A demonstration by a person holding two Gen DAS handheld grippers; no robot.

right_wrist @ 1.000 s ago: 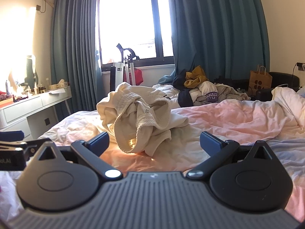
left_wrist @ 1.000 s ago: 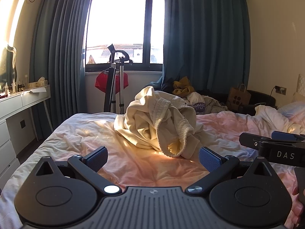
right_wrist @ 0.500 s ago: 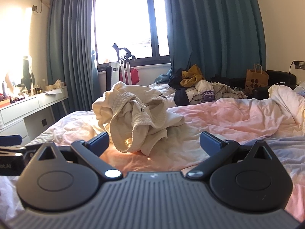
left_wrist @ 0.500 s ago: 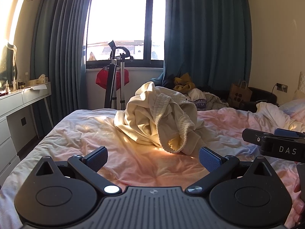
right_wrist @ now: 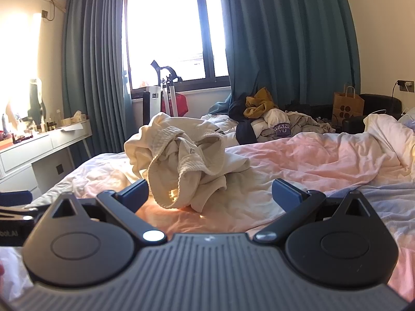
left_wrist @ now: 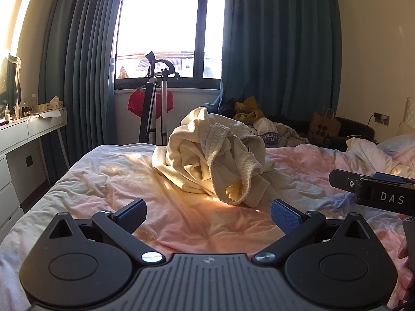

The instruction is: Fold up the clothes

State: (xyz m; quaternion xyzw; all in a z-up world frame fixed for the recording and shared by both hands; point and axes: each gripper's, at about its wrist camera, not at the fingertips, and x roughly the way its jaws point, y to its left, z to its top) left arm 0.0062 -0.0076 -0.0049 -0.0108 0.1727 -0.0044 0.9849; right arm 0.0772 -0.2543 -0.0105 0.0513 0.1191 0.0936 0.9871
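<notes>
This is a bedroom with a big bright window (left_wrist: 168, 26) and dark blue curtains (left_wrist: 280, 51). A wide bed (left_wrist: 103, 176) fills the lower part of both views. Its sheet is pink and white and full of wrinkles.

A cream sweater (left_wrist: 215, 160) sits in a lump near the middle of the bed, closer to the far edge by the window. A ribbed cuff hangs open at the front of the lump. Nothing is folded yet.

The left claw (left_wrist: 207, 212) is wide apart and holds nothing. The right claw (right_wrist: 210, 191) is wide apart too, and empty. Both hang low over the near part of the bed, side by side, and point at the sweater.

Compared with a second ago, the sweater looks a little bigger and closer in both views. So the claws have moved in toward it. That means the job is only starting: I think the next thing is to grab the sweater and spread it flat.

There is plenty of bare sheet in front of the sweater and to its right for laying it out. On the left the bed edge is near, with a white table (left_wrist: 33, 129) beyond it. More clothes (right_wrist: 272, 119) are heaped past the far edge, well apart from the sweater.
</notes>
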